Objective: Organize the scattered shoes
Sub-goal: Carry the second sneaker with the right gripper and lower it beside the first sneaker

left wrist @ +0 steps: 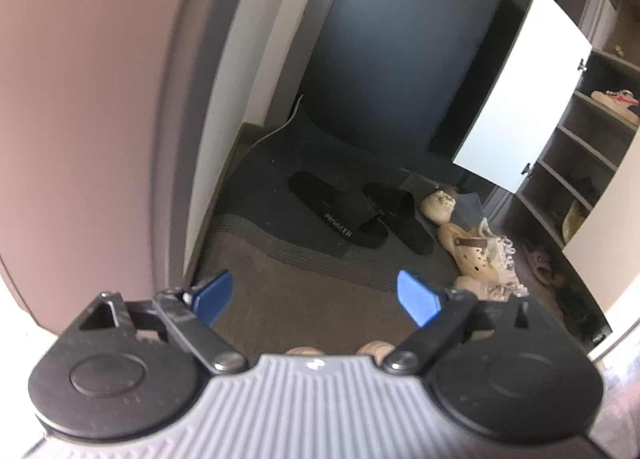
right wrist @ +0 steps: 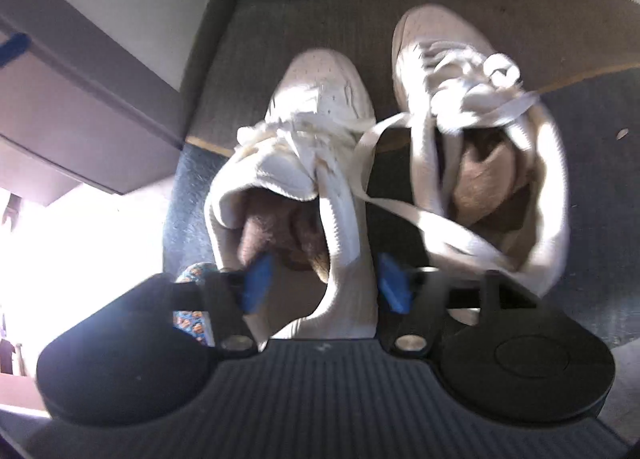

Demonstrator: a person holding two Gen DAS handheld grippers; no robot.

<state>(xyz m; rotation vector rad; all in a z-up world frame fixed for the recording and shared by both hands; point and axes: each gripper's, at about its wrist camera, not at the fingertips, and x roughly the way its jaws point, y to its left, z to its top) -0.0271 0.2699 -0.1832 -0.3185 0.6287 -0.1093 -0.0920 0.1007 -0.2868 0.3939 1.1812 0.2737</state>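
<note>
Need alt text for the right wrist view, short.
The right gripper, with blue-padded fingers, straddles the heel collar of a white lace-up sneaker. A second white sneaker with loose laces sits just to its right, both on a grey-brown ribbed mat.

A pair of white lace-up sneakers with brown fleecy lining was seen on a grey-brown ribbed mat (right wrist: 304, 11). The heel collar of the left white sneaker (right wrist: 304, 163) was straddled by the right claw (right wrist: 326, 285), one blue pad inside, one outside. The right white sneaker (right wrist: 472, 131) lay just beside, loose laces trailing across.
</note>
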